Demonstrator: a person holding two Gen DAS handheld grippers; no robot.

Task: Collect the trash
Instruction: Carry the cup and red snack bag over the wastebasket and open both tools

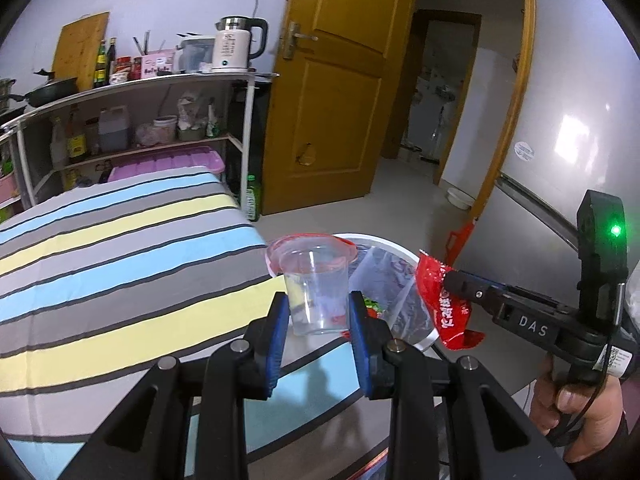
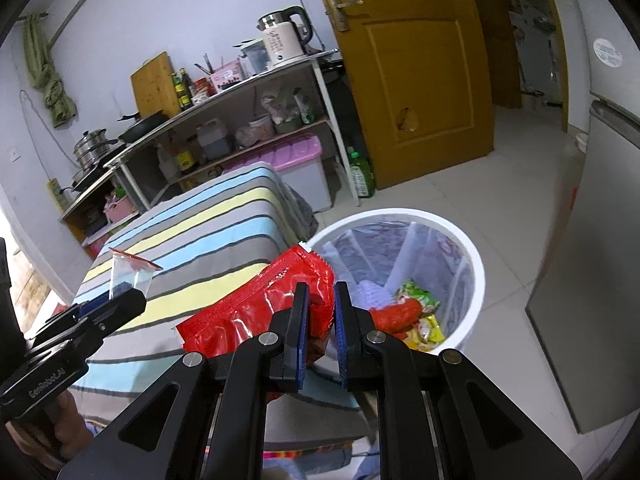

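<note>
Left gripper (image 1: 319, 309) around clear cup (image 1: 314, 286)

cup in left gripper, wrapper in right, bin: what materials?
Cup: thin clear plastic, glossy; the fingers show through it, rim red-tinted. Wrapper: red plastic film, likely foil-lined; shiny creases, crimped serrated end. Bin: looks like white rigid plastic, smooth rim, lined with a translucent bag.

Clear cup (image 1: 316, 292) with a red rim, upright, and a crinkled red wrapper (image 2: 260, 304) are held above the white bin (image 2: 474, 264), which holds wrappers.
</note>
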